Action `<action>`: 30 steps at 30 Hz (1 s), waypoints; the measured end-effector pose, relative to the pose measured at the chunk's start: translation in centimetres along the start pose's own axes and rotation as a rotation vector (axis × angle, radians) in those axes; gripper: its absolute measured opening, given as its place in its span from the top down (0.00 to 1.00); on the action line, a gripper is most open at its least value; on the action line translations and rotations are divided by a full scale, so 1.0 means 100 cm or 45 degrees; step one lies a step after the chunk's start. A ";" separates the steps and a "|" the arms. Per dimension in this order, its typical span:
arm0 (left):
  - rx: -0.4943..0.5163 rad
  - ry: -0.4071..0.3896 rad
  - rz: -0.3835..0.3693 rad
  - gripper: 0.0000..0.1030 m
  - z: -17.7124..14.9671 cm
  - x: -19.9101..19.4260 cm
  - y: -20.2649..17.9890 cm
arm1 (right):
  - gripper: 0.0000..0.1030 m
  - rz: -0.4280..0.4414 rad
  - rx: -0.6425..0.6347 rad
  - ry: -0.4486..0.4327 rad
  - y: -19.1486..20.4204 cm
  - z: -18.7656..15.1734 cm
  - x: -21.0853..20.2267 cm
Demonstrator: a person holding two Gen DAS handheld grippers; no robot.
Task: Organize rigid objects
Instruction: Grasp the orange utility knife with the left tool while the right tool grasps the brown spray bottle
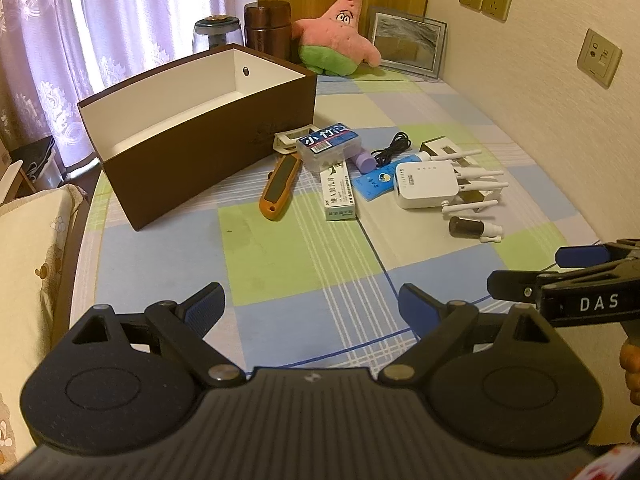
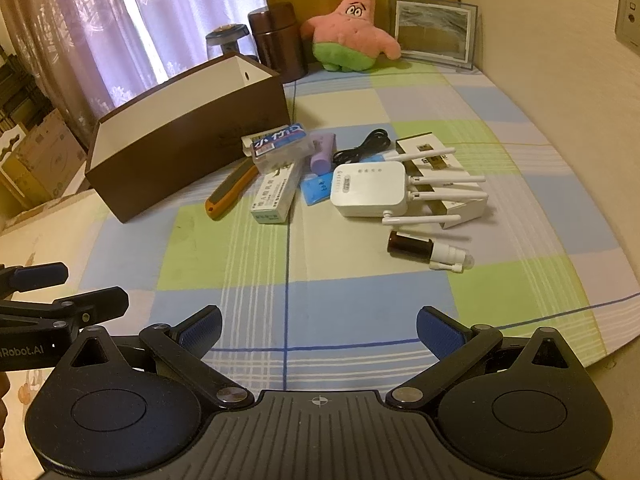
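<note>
While nothing has been picked up yet, the left gripper and the right gripper both hang wide apart and empty over the near checked cloth. Farther off, the white router, brown bottle and orange knife lie beside the empty brown box, probably where they belong.
</note>
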State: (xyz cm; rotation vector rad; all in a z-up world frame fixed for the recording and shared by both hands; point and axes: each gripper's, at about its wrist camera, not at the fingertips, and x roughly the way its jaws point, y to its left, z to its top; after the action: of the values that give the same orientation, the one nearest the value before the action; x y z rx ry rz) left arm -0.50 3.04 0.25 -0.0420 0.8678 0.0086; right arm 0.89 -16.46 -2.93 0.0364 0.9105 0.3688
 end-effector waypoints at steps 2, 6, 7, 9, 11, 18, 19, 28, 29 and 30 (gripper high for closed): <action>0.006 -0.002 -0.005 0.11 0.000 0.001 0.003 | 0.02 -0.004 0.010 -0.002 0.001 -0.001 0.000; 0.015 -0.011 -0.010 0.11 0.000 0.002 0.011 | 0.02 -0.015 0.033 -0.011 0.001 -0.003 0.000; 0.012 -0.010 -0.010 0.11 0.000 0.004 0.013 | 0.02 -0.016 0.039 -0.014 0.000 -0.003 0.000; 0.004 -0.006 -0.006 0.11 0.000 0.006 0.019 | 0.02 -0.015 0.063 -0.027 -0.003 -0.002 -0.001; 0.000 -0.004 0.002 0.11 0.001 0.008 0.022 | 0.02 -0.011 0.082 -0.042 -0.006 -0.002 -0.001; -0.013 0.009 0.002 0.11 0.002 0.023 0.030 | 0.02 -0.016 0.115 -0.112 -0.025 0.003 0.009; -0.016 0.012 0.001 0.11 0.003 0.026 0.031 | 0.02 -0.027 0.122 -0.117 -0.029 0.004 0.011; -0.017 0.034 0.006 0.11 0.012 0.051 0.033 | 0.02 -0.079 0.166 -0.138 -0.059 0.015 0.043; -0.015 0.038 0.009 0.11 0.014 0.055 0.032 | 0.02 -0.085 0.161 -0.136 -0.061 0.016 0.047; -0.012 0.043 0.009 0.11 0.016 0.059 0.031 | 0.02 -0.092 0.155 -0.133 -0.063 0.015 0.050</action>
State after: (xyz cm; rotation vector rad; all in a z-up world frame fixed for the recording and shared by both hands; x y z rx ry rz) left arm 4.50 6.18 -3.33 -0.0483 0.9018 0.0188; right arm 6.76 -20.54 -7.00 0.1329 0.8279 0.2419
